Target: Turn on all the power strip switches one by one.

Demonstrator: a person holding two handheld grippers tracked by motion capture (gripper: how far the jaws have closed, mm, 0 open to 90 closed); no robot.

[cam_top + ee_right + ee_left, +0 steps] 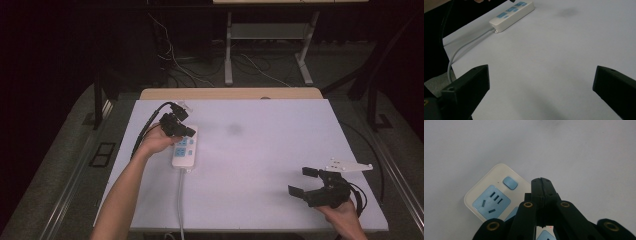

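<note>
A cream power strip [184,148] with blue sockets lies on the white table, its grey cord [180,200] running toward the front edge. My left gripper [186,131] hovers over the strip's far end with its jaws pressed together and nothing between them; in the left gripper view the shut tips [541,181] sit just past the strip's blue switch [510,182]. My right gripper [303,181] is held near the front right of the table, jaws spread wide and empty. The right gripper view shows the strip [511,15] far off at the upper left.
A white sheet [260,150] covers the table, with a faint dark smudge [233,130] near its middle. A wooden edge [230,93] runs along the back. Behind it are desk legs and loose cables on the floor.
</note>
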